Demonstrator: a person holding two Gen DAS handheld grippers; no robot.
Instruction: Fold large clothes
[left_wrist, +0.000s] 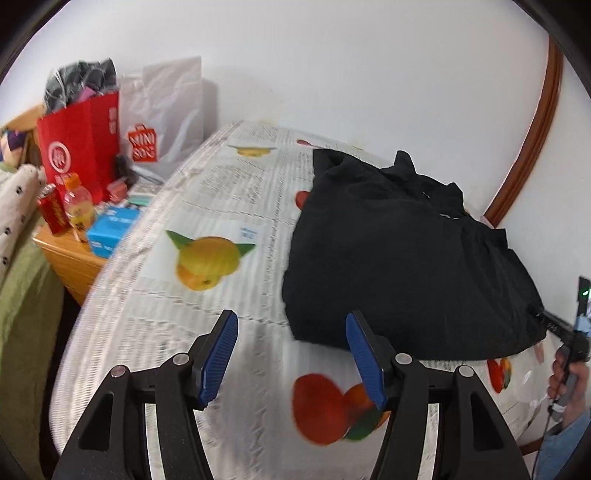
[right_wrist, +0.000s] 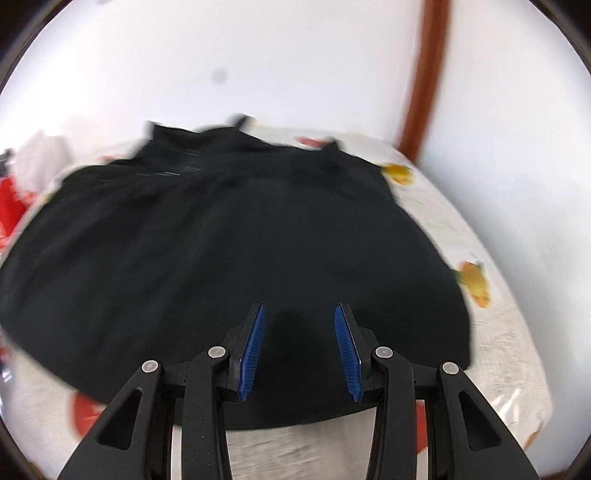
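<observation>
We see black garment (right_wrist: 229, 251) spread on bed (left_wrist: 207, 206), toward wall-side edge. Right gripper (right_wrist: 299, 350) over its near hem, jaws apart, nearer. Left gripper (left_wrist: 291, 354) apart, empty, off garment's left edge, garment lying to its right.

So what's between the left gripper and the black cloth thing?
Only bare fruit-print bedsheet, seen in the left wrist view: the open left gripper points beside the black fabric garment.
</observation>
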